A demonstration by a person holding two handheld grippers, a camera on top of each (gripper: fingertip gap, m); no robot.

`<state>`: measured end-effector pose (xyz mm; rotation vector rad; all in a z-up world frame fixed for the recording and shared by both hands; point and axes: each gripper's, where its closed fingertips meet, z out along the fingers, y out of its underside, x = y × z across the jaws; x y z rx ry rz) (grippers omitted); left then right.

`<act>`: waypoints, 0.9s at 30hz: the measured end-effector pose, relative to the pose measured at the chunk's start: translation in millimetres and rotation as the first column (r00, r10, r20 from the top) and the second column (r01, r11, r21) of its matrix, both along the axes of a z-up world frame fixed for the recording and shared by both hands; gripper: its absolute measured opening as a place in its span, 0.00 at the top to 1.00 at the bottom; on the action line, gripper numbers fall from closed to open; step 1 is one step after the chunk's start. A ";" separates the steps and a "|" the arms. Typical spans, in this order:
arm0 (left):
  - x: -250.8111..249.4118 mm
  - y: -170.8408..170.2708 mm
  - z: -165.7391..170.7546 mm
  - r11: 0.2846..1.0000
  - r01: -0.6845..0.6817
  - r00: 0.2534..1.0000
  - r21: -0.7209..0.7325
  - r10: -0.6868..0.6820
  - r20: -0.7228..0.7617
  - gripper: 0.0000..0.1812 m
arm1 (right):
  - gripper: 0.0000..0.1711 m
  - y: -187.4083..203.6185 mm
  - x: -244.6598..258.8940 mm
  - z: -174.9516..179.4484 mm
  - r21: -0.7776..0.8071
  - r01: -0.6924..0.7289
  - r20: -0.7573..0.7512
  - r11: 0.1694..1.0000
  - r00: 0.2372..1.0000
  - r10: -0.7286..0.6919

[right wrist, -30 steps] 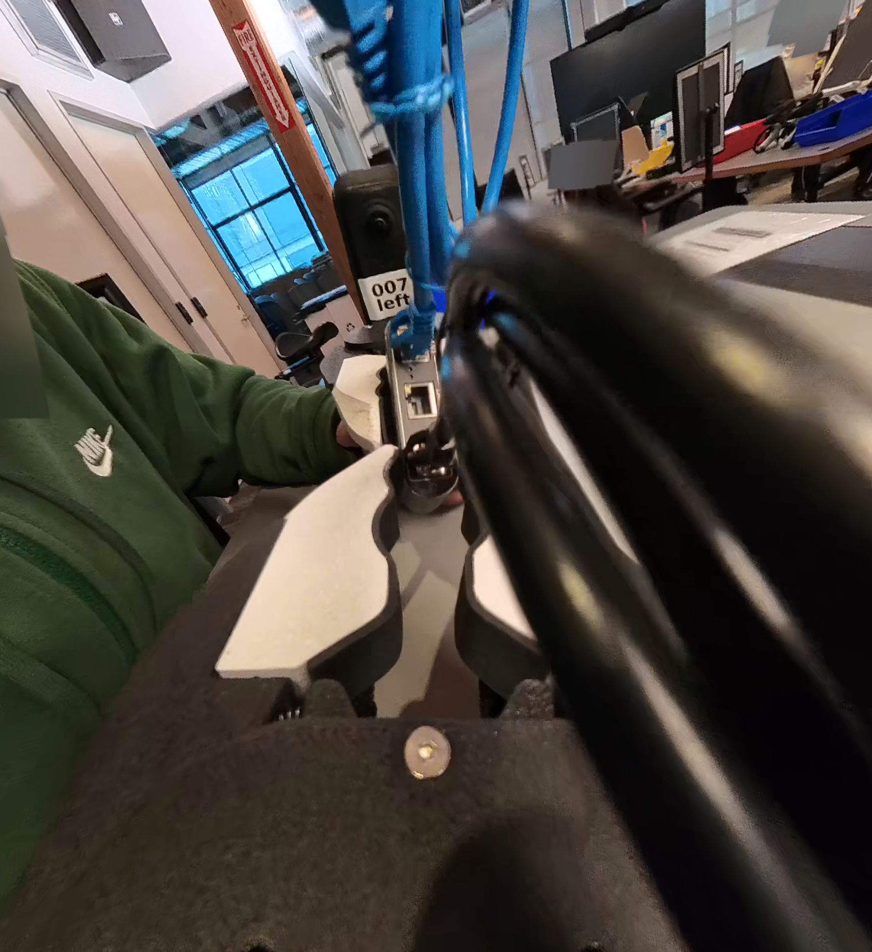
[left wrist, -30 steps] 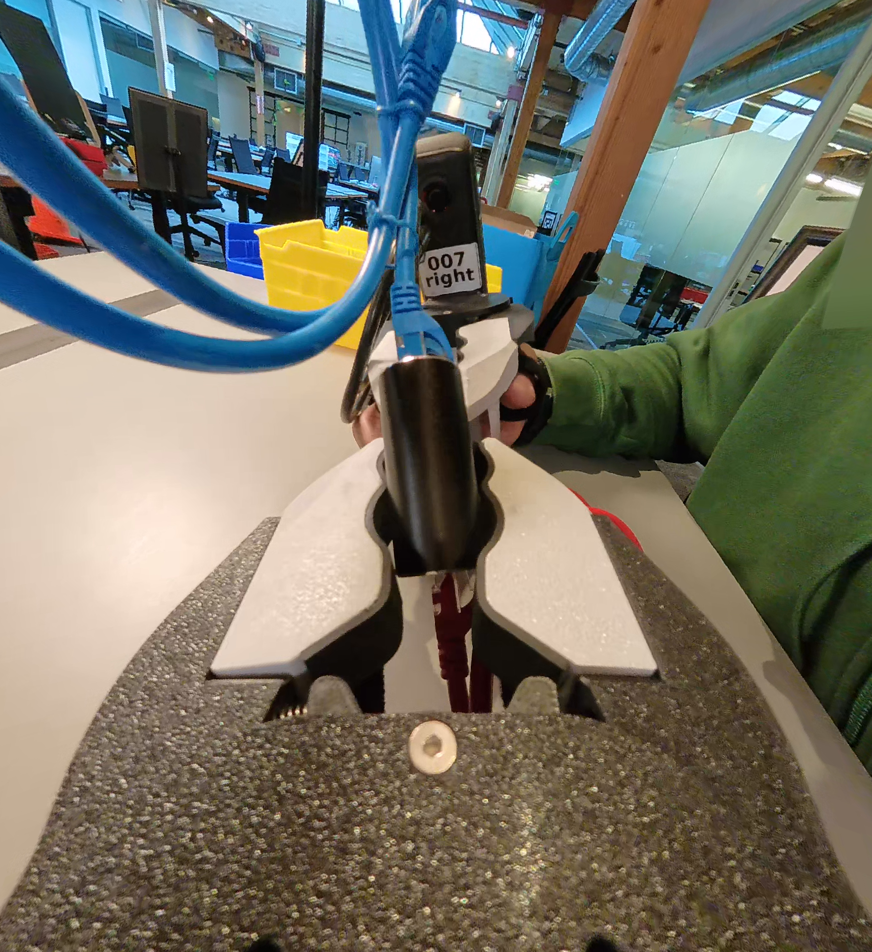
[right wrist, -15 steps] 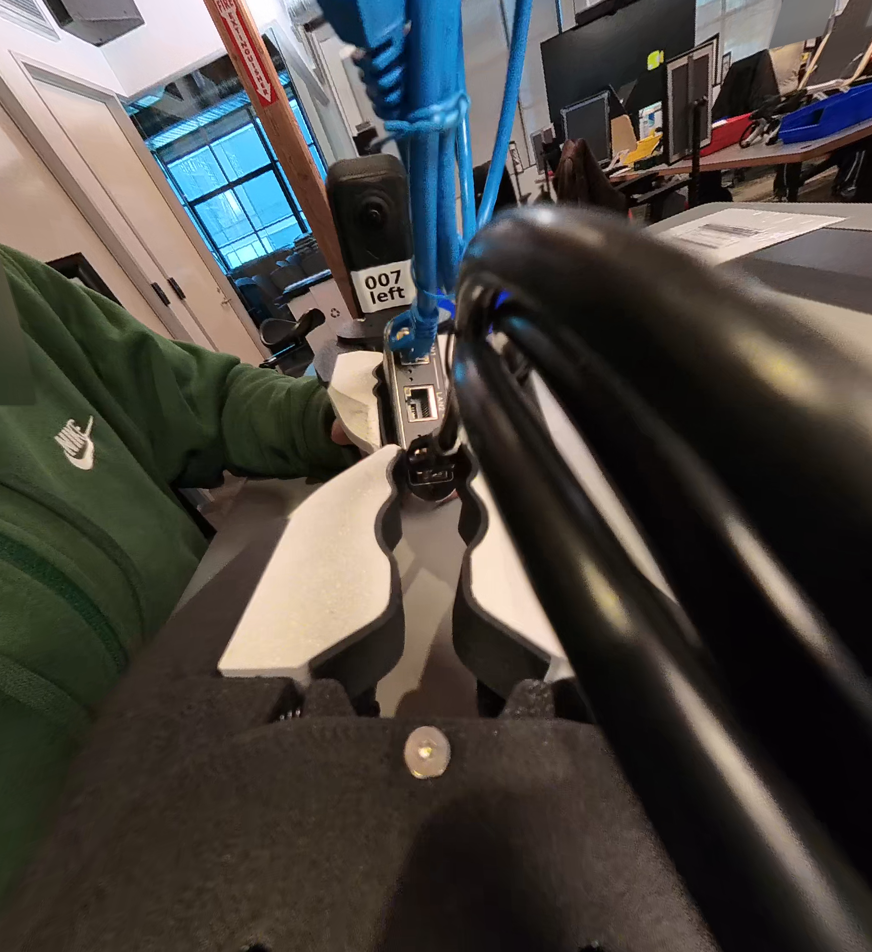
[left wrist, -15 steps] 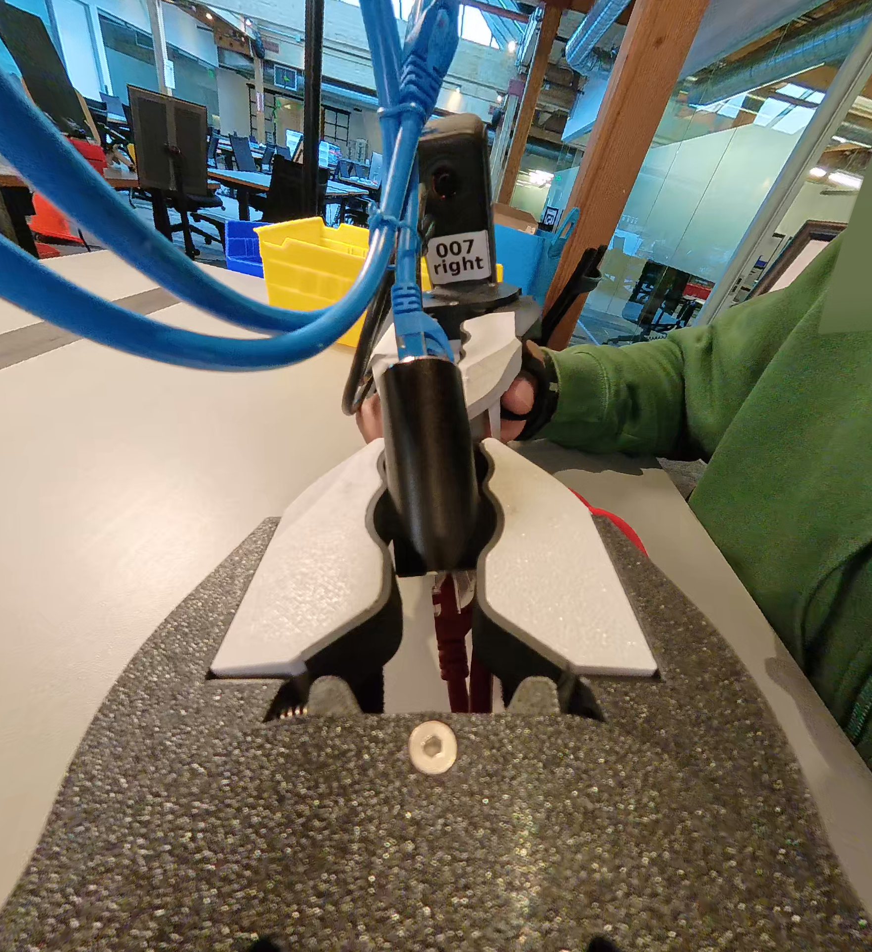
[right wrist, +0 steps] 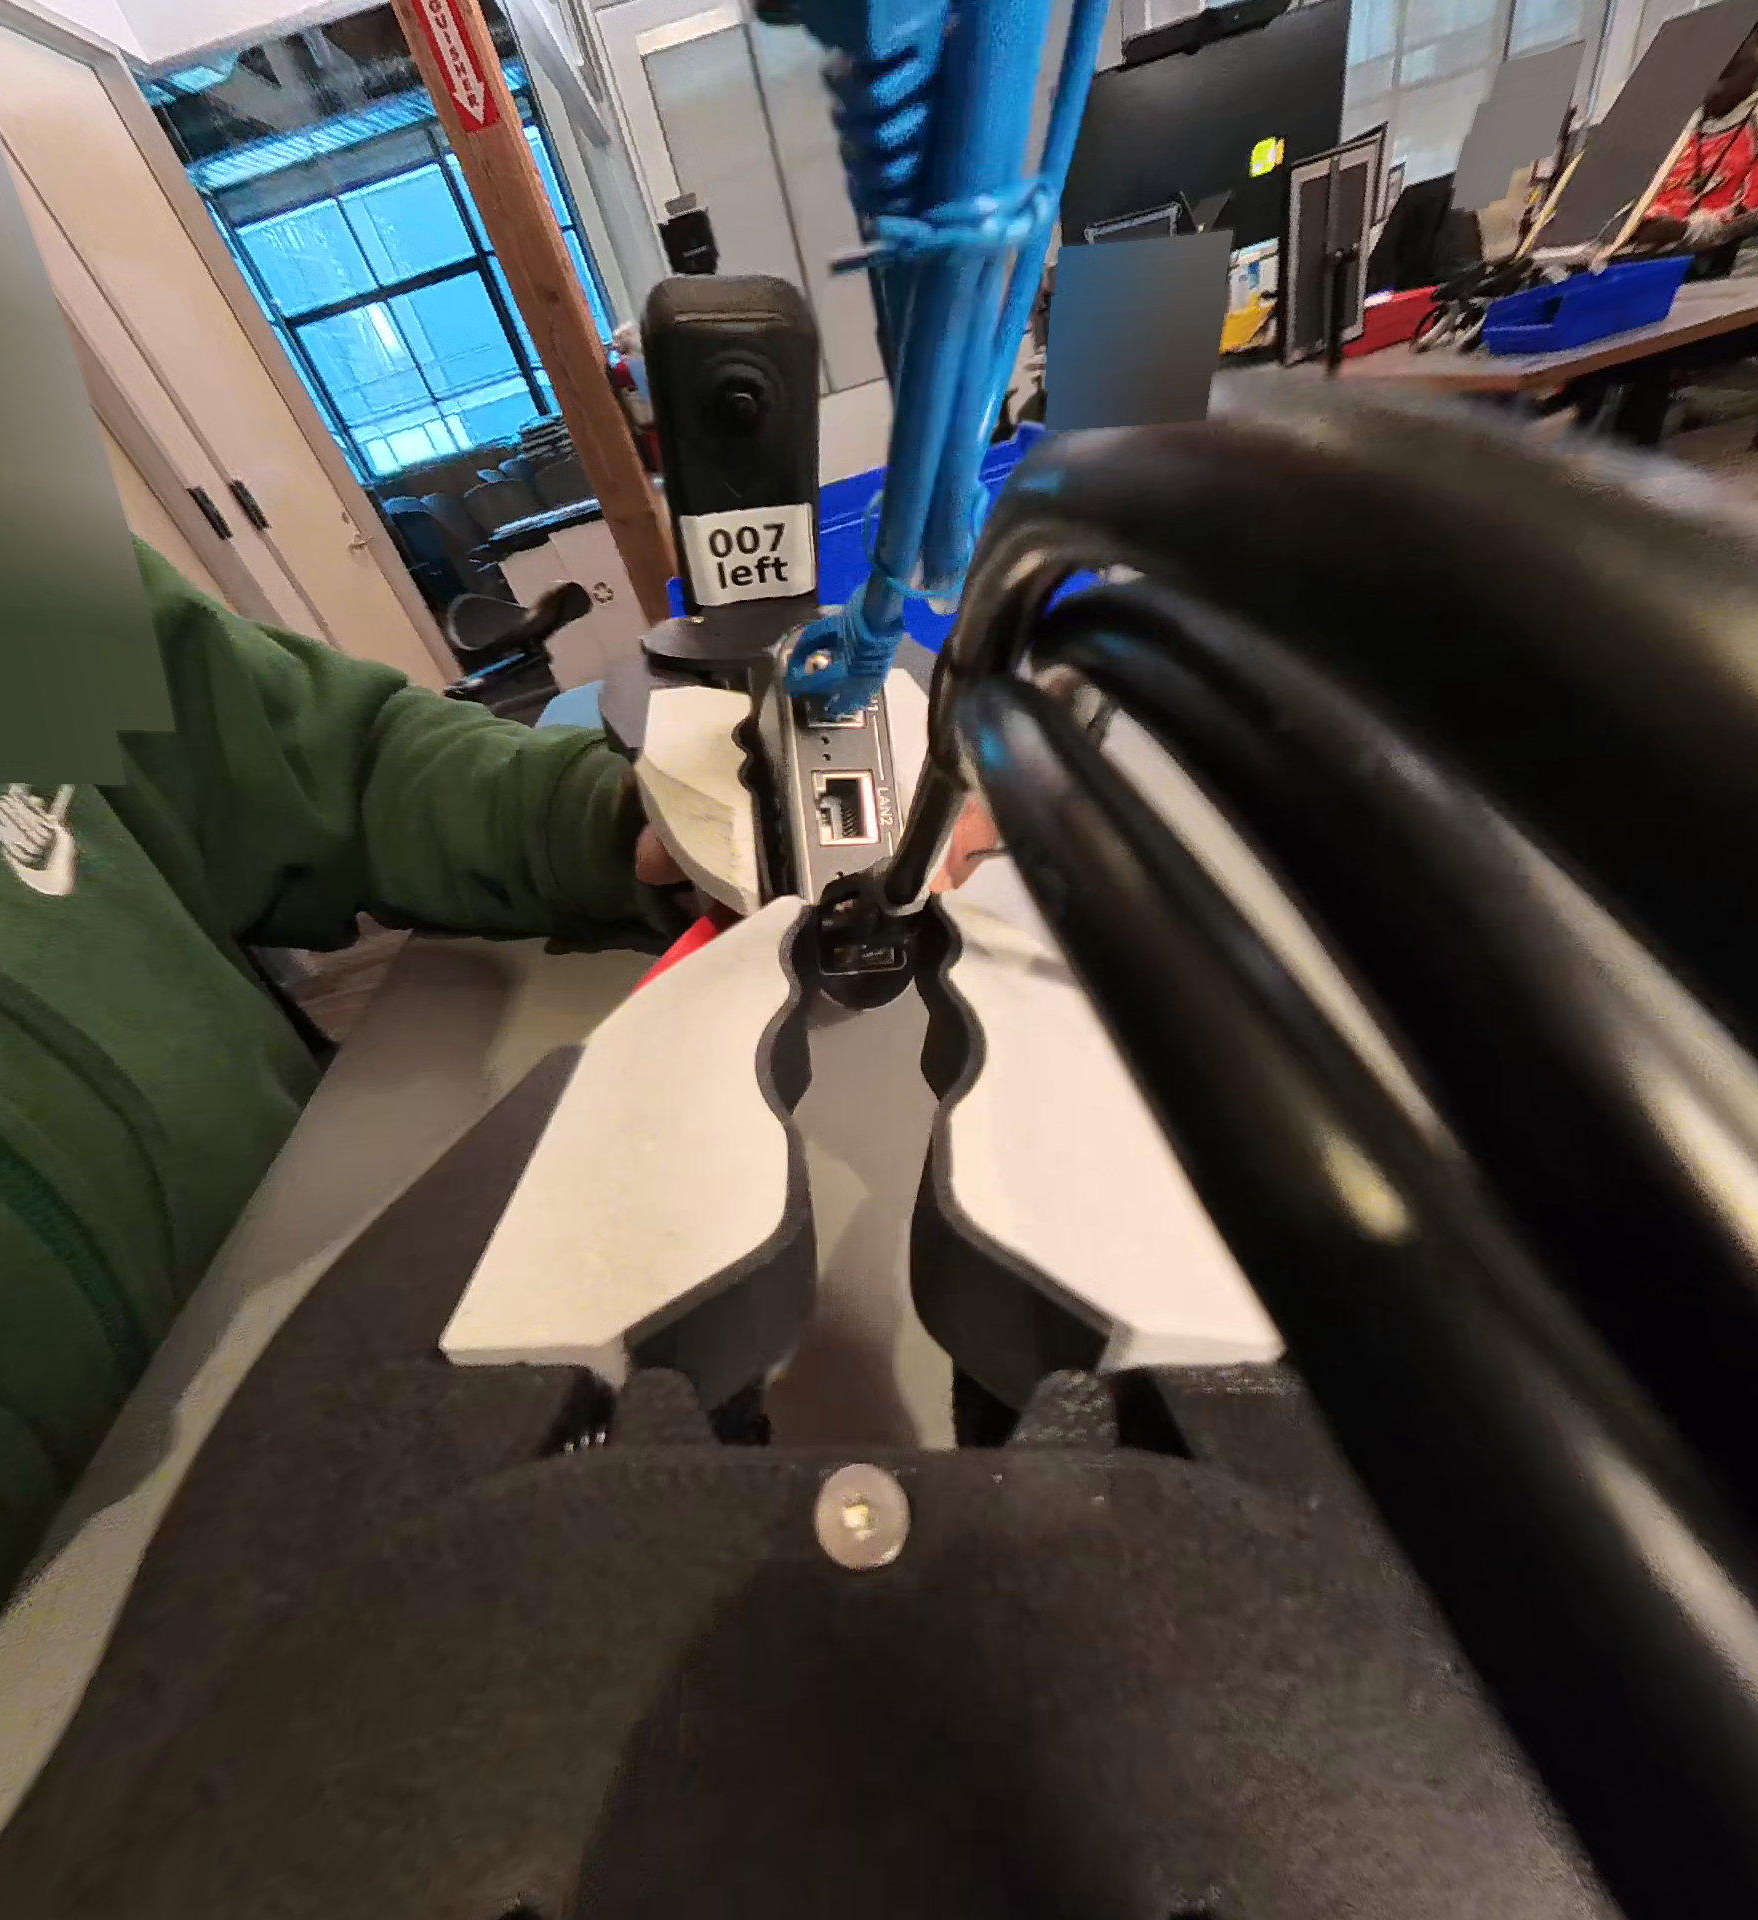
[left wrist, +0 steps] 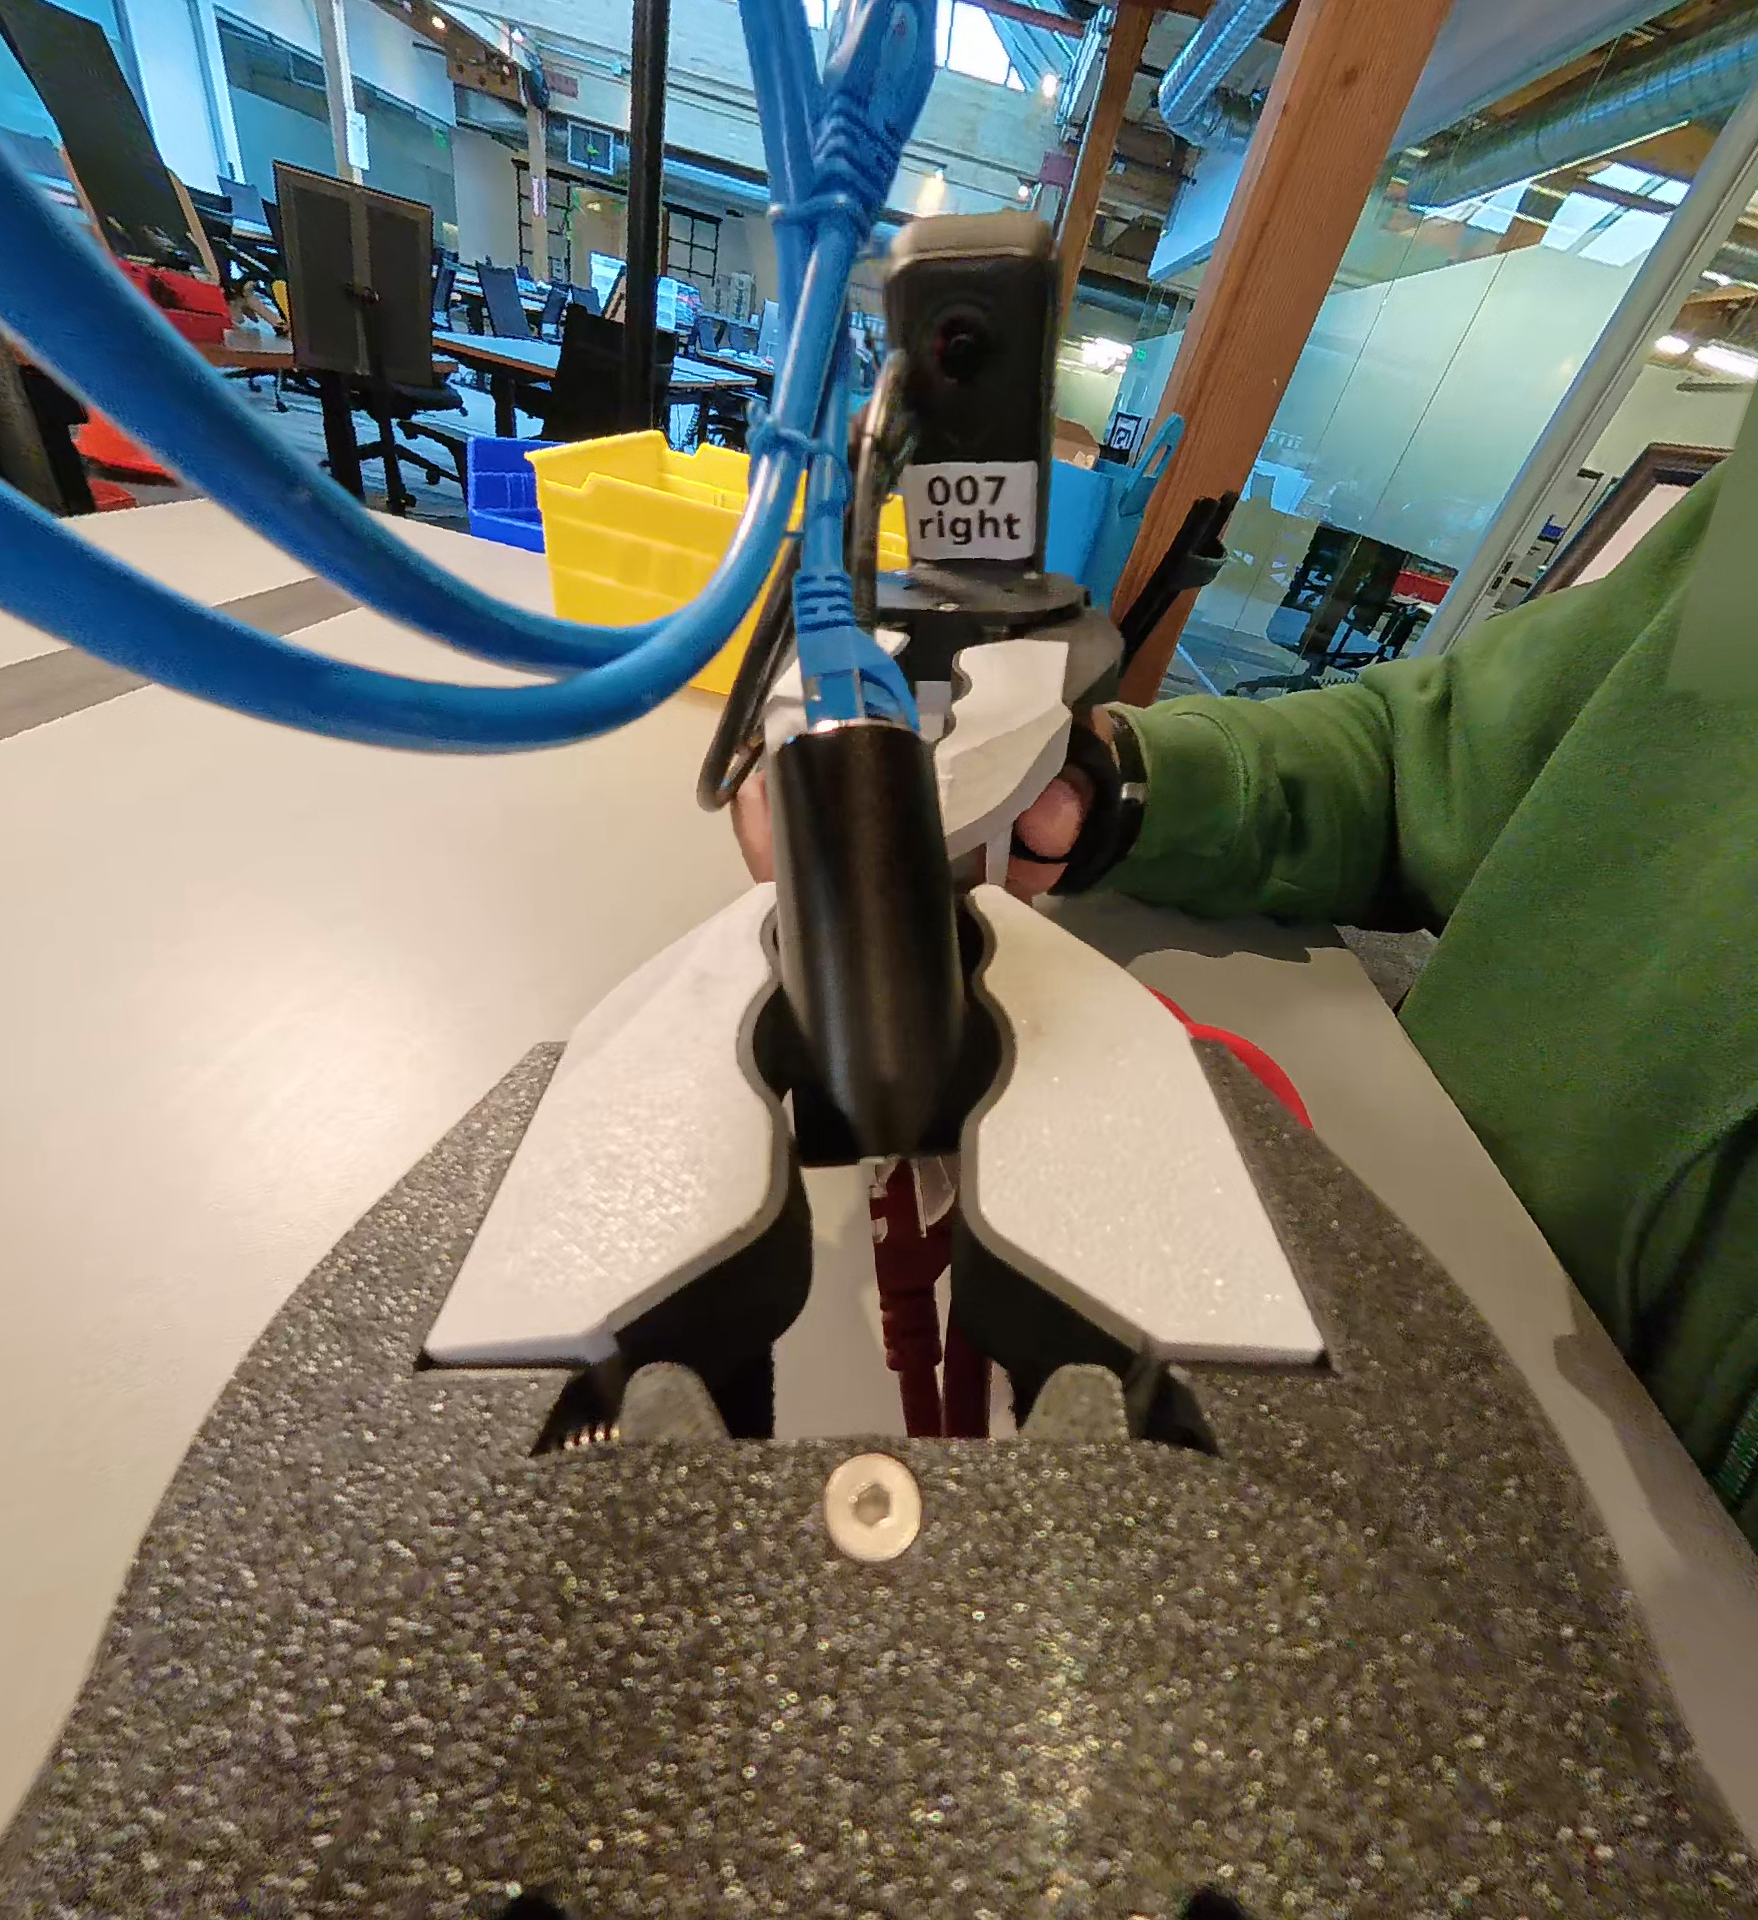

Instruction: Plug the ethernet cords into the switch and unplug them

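Note:
My left gripper [left wrist: 870,909] is shut on the black switch [left wrist: 849,810] and holds it upright above the table. A blue ethernet cord [left wrist: 823,613] is plugged into its top end. A dark red cord [left wrist: 911,1309] runs down from its lower end between my fingers. In the right wrist view the switch face [right wrist: 833,743] shows the blue plug [right wrist: 839,655] in the top port and an empty port [right wrist: 844,805] below it. My right gripper [right wrist: 867,920] is shut on a black plug [right wrist: 859,961] at the switch's lower end. I cannot tell if it is seated. Its black cable [right wrist: 1374,831] loops close past the camera.
The grey table [left wrist: 231,987] lies below. A yellow bin [left wrist: 636,520] and a blue bin [left wrist: 501,488] stand at its far edge, by a wooden post [left wrist: 1259,312]. A person's green sleeve [left wrist: 1374,790] is at the right. Blue cable loops [left wrist: 231,665] hang at the left. Less than 4 cm separates the two grippers' tips.
Both grippers keep their grip and hardly move. In the right wrist view the black cable loop has swung lower and the switch face shows more fully.

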<state>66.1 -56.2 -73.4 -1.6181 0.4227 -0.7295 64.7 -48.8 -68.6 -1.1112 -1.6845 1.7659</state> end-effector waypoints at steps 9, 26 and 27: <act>-3.0 -1.4 -0.5 0.998 -0.011 0.995 0.060 0.017 -0.097 0.84 | 0.92 -0.8 -2.6 3.5 0.032 0.057 -0.053 0.998 0.997 -0.055; 2.6 -7.2 2.1 0.992 0.031 0.989 0.122 -0.013 -0.145 0.84 | 0.93 -6.6 2.4 13.2 -0.078 -0.014 -0.084 0.997 0.996 0.007; 1.7 -6.7 1.9 0.992 0.024 0.989 0.123 -0.005 -0.148 0.84 | 0.93 -5.8 1.3 13.1 -0.057 0.009 -0.094 0.998 0.995 -0.015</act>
